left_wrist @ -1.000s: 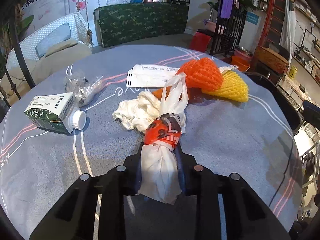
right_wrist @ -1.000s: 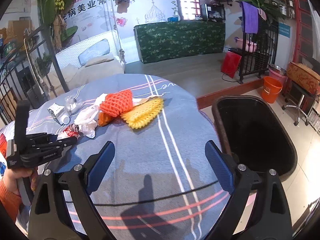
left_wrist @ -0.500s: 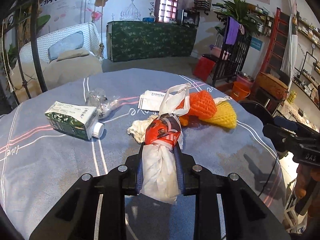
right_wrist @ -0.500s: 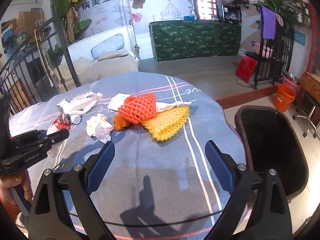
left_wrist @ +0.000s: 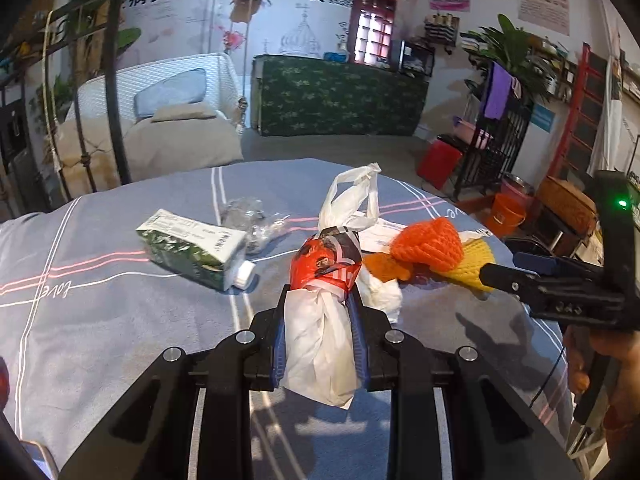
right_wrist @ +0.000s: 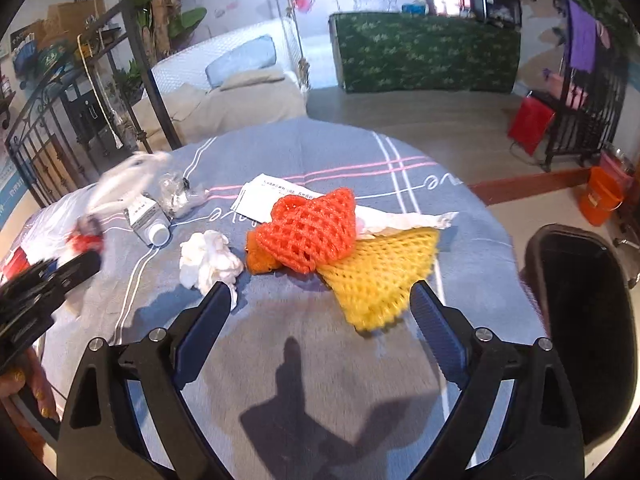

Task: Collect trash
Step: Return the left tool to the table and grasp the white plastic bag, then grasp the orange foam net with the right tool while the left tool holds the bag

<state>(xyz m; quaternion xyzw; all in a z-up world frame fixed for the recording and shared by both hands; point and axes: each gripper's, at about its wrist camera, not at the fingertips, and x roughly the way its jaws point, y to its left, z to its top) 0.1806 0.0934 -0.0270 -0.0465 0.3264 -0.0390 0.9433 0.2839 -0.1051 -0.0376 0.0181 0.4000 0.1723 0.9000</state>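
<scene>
while raised off the table, plastic bag [left_wrist: 320, 320] sits pinched in left gripper [left_wrist: 319, 312].

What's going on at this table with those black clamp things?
A person is clearing trash with two hand-held grippers. The left gripper is clamped on a knotted white and red plastic bag. The right gripper, jaws open, hovers by the yellow foam net and crumpled tissue. A black bin stands beside the table.
</scene>
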